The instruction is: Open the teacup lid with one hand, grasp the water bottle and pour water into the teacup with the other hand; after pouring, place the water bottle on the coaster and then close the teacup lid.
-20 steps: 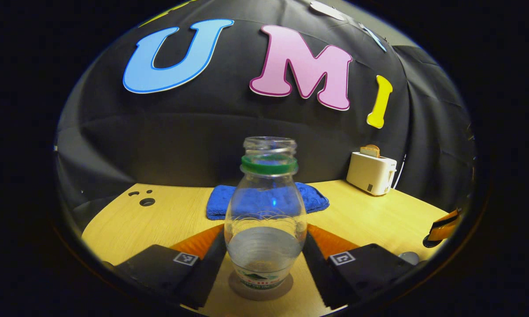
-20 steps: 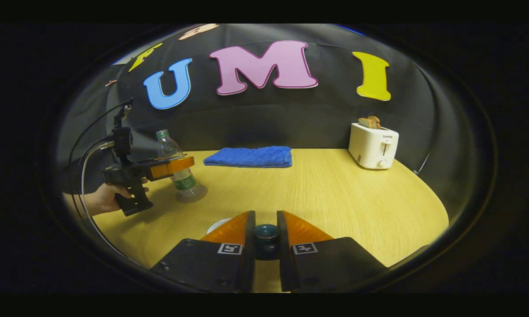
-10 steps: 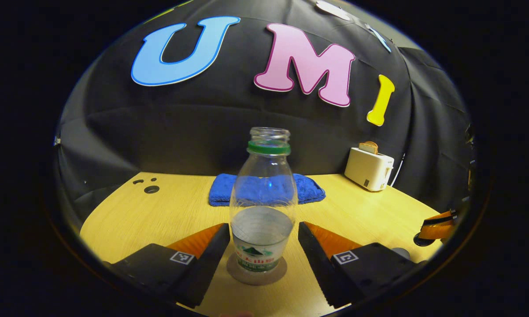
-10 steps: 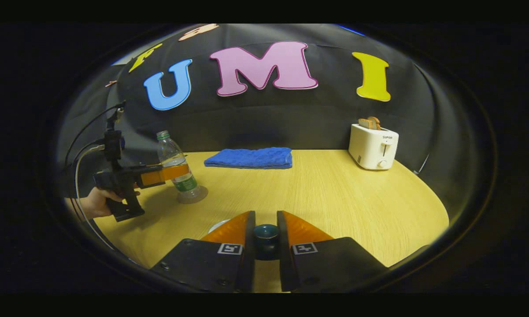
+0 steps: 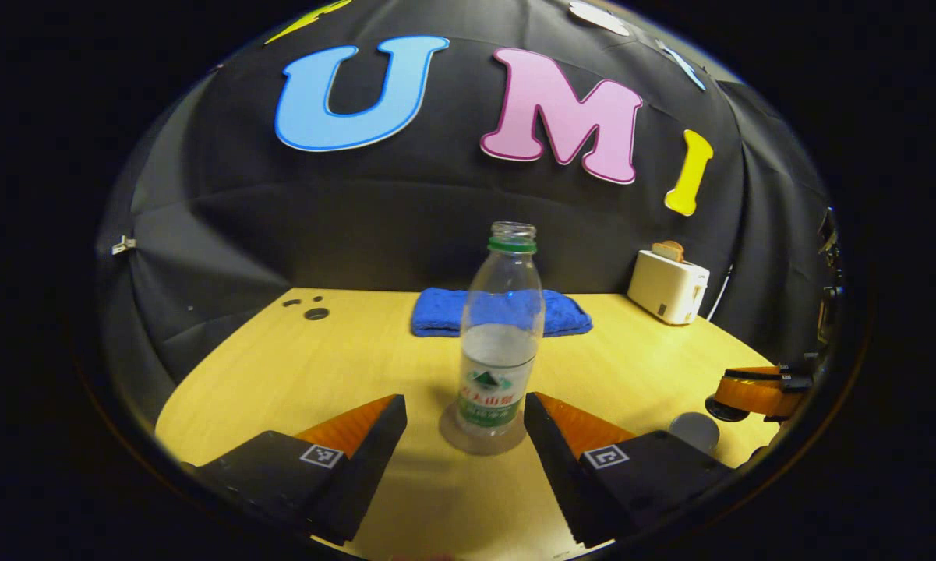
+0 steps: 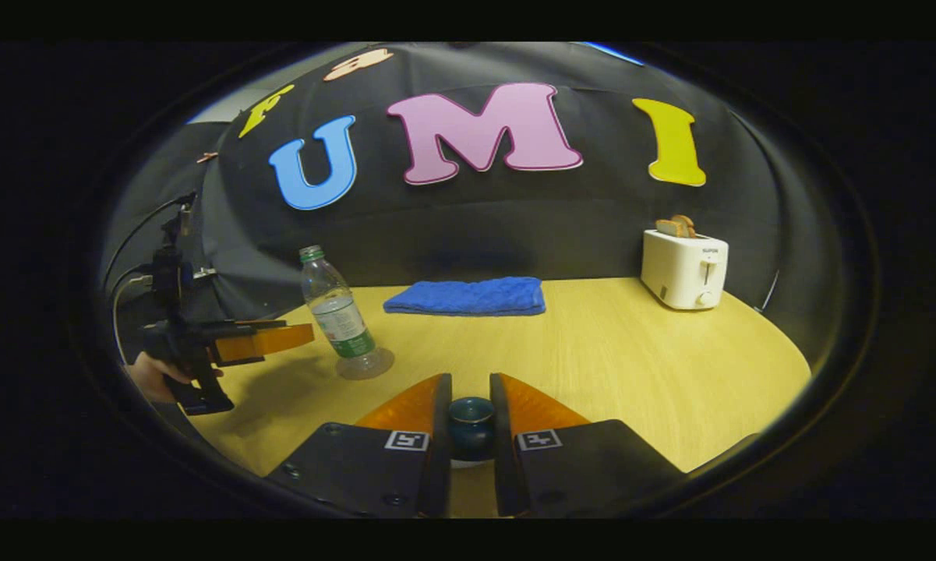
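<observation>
two hand-held grippers showed. the left hand-held gripper (image 5: pixel 464 417) stood wide, its orange fingers apart from the clear plastic water bottle (image 5: pixel 499 343), upright on a round grey coaster (image 5: pixel 482 439) at centre frame on the wooden tabletop (image 5: pixel 296 366). the right hand-held gripper (image 6: pixel 470 405) clamped the dark teal teacup lid knob (image 6: pixel 470 417) at bottom centre.

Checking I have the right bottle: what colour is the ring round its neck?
Green, on the clear water bottle; clearest in the left gripper view.

Right claw (image 6: pixel 470 436) clamps lid knob (image 6: pixel 470 413); bottle (image 6: pixel 338 313) upright on coaster (image 6: pixel 366 364).
</observation>
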Demonstrator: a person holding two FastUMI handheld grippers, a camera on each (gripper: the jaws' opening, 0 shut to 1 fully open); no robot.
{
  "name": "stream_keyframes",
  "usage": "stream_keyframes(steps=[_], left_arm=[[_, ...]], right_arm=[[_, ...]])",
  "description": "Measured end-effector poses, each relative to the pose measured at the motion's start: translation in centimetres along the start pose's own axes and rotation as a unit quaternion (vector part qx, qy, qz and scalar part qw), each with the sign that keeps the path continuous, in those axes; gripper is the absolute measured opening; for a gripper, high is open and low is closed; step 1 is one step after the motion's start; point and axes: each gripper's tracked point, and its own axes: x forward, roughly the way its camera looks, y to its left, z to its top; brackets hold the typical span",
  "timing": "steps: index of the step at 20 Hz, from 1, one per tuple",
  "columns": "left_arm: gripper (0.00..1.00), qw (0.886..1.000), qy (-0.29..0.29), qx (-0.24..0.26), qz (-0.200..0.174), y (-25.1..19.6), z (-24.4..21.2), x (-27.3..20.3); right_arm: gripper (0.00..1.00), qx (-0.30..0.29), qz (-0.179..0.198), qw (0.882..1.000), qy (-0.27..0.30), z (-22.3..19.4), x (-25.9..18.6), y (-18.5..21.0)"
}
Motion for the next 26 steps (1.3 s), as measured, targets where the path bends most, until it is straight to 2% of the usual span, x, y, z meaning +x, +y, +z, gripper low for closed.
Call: stream_keyframes(steps=[1, 2, 3, 6, 13, 16, 18, 19, 20, 21, 22, 24, 25, 26], left_arm=[[0.96, 1.0, -0.001, -0.002, 0.004, 0.2, 0.0, -1.2], [0.96, 1.0, 0.0, -0.004, 0.007, 0.2, -0.1, -2.2], [0.96, 1.0, 0.001, -0.007, 0.007, 0.2, -0.2, -3.2], [0.95, 1.0, 0.008, -0.025, -0.005, -0.6, -0.9, -5.6], [0.96, 0.999, 0.031, -0.032, -0.022, -2.2, -2.1, -7.2], [0.96, 0.998, 0.037, -0.037, -0.023, -2.7, -2.5, -7.8], [0.95, 0.998, 0.037, -0.041, -0.024, -3.0, -2.5, -8.1], [0.95, 0.998, 0.036, -0.043, -0.026, -3.2, -2.4, -8.2], [0.95, 0.998, 0.035, -0.043, -0.026, -3.2, -2.3, -8.3], [0.95, 0.998, 0.034, -0.043, -0.027, -3.2, -2.2, -8.3], [0.95, 0.998, 0.034, -0.042, -0.027, -3.2, -2.2, -8.3], [0.95, 0.998, 0.031, -0.04, -0.028, -3.4, -1.9, -8.5], [0.95, 0.998, 0.029, -0.04, -0.028, -3.5, -1.8, -8.5], [0.95, 0.998, 0.027, -0.039, -0.028, -3.6, -1.6, -8.8]], right_arm=[[0.26, -0.001, 0.002, 1.0, -0.002, -0.3, 0.1, 0.3], [0.22, -0.003, 0.004, 1.0, -0.005, -0.6, 0.3, 0.6], [0.26, -0.007, 0.004, 1.0, -0.009, -0.8, 0.5, 0.8], [0.26, -0.017, 0.005, 1.0, -0.01, -1.9, 1.0, 0.9], [0.27, -0.024, -0.003, 1.0, -0.015, -2.7, 1.8, 0.7], [0.33, -0.021, -0.004, 1.0, -0.015, -2.8, 1.8, 0.9], [0.24, -0.019, -0.004, 1.0, -0.015, -3.0, 1.7, 1.0], [0.24, -0.02, -0.005, 1.0, -0.016, -3.0, 1.6, 1.0], [0.31, -0.02, -0.007, 1.0, -0.016, -3.0, 1.5, 0.9], [0.27, -0.021, -0.01, 1.0, -0.014, -3.2, 1.5, 0.7], [0.35, -0.018, -0.009, 1.0, -0.017, -3.2, 1.4, 0.7], [0.35, -0.015, -0.01, 1.0, -0.018, -3.1, 1.4, 0.7], [0.27, -0.013, -0.01, 1.0, -0.02, -2.9, 1.3, 0.7], [0.42, -0.011, -0.009, 1.0, -0.022, -2.7, 1.1, 0.8]])
